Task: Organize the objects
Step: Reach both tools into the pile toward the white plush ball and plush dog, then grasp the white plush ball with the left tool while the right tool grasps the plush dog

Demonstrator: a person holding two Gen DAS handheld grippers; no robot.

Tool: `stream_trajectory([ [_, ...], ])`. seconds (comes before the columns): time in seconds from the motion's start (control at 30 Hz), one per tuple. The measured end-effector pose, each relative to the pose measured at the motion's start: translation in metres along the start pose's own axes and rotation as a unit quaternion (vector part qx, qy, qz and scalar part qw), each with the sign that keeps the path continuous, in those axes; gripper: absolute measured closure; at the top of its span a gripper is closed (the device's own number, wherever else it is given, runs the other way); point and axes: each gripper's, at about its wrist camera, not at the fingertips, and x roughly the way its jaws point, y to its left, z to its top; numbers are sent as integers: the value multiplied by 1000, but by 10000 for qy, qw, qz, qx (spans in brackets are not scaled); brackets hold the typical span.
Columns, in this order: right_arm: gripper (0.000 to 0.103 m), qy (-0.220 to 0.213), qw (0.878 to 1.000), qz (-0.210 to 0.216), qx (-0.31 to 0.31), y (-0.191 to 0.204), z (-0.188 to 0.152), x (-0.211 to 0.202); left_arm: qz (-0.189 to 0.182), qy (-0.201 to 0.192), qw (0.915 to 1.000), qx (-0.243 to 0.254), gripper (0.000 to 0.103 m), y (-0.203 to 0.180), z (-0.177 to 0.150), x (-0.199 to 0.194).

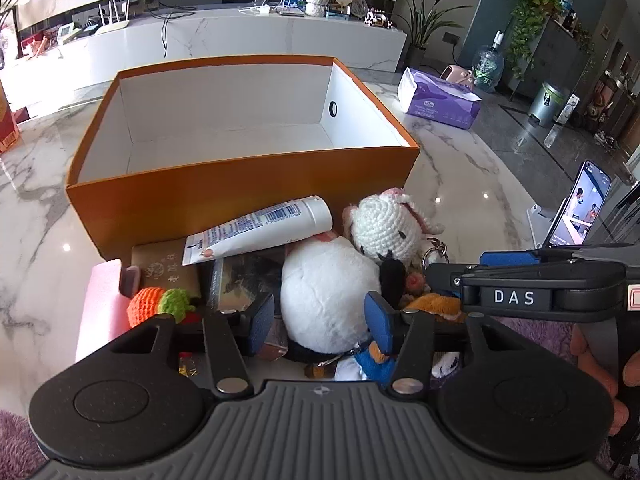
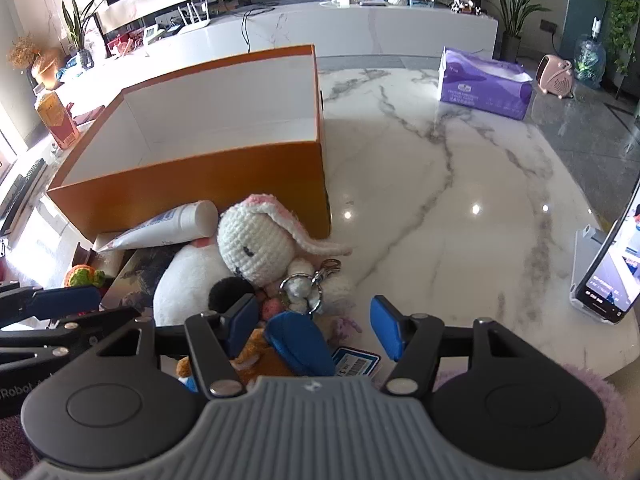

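- Left gripper (image 1: 320, 322), left wrist view: jaws apart, one blue pad on each side of the white plush toy (image 1: 326, 296). Whether the pads press on the plush cannot be told.
- Orange box (image 1: 240, 184) stands open beyond the pile, white inside, nothing visible in it, on the marble surface (image 1: 460, 184).
- White tube (image 1: 264, 226) lies against the box's near wall, touching the plush. Crocheted bunny (image 1: 386, 232) leans on the plush at the right.
- Crocheted carrot (image 1: 154, 304) lies at the pile's left, beside a pink block (image 1: 100, 304).
- Purple tissue pack (image 1: 440, 100) sits near the far right edge of the surface, well apart from the pile.
- Right gripper (image 2: 314, 326), right wrist view: jaws apart, pads clear of contact, above a blue plush part (image 2: 298, 344) and a barcode tag (image 2: 354, 362).
- Crocheted bunny (image 2: 256, 246) lies just ahead, a keyring (image 2: 298, 290) below it.
- Orange box (image 2: 200, 188) stands at the far left of the pile.
- Phone (image 2: 612, 268) stands propped near the right edge of the surface.
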Motion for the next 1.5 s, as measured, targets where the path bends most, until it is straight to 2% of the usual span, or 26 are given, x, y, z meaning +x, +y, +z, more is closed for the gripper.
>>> stream_trajectory([
  [0.1, 39, 230, 9995, 208, -12, -6, 6, 16, -83, 209, 9997, 44, 31, -3, 10, 15],
  [0.27, 38, 372, 9983, 354, -263, -10, 19, 31, -164, 564, 9983, 25, 28, 1, 18, 34],
  [0.4, 38, 479, 9965, 632, -257, -21, 29, 37, -289, 827, 9962, -37, 24, 3, 21, 49],
  [0.53, 38, 611, 9948, 786, -206, -29, 34, 49, -393, 935, 9947, -166, 19, 7, 25, 57],
  [0.7, 38, 711, 9932, 917, -19, -41, 44, 53, -355, 1009, 9943, -46, 13, 0, 28, 66],
  [0.87, 38, 843, 9918, 917, 294, -48, 38, 50, -397, 1096, 9932, -73, 8, 0, 26, 76],
  [0.97, 38, 868, 9894, 958, 669, -53, 31, 48, -424, 1058, 9935, -49, 9, -1, 22, 79],
  [1.1, 38, 866, 9861, 943, 1055, -56, 20, 40, -402, 902, 9950, 125, 22, -3, 17, 70],
  [1.27, 37, 899, 9788, 1079, 1488, -59, 7, 21, -427, 688, 9966, 168, 28, -3, 14, 52],
  [1.37, 37, 883, 9800, 1083, 1418, -50, 0, 8, -486, 502, 9972, 249, 28, -4, 12, 35],
  [1.5, 30, 749, 9866, 948, 1100, -31, -7, -4, -448, 295, 9979, 359, 28, -2, 10, 13],
])
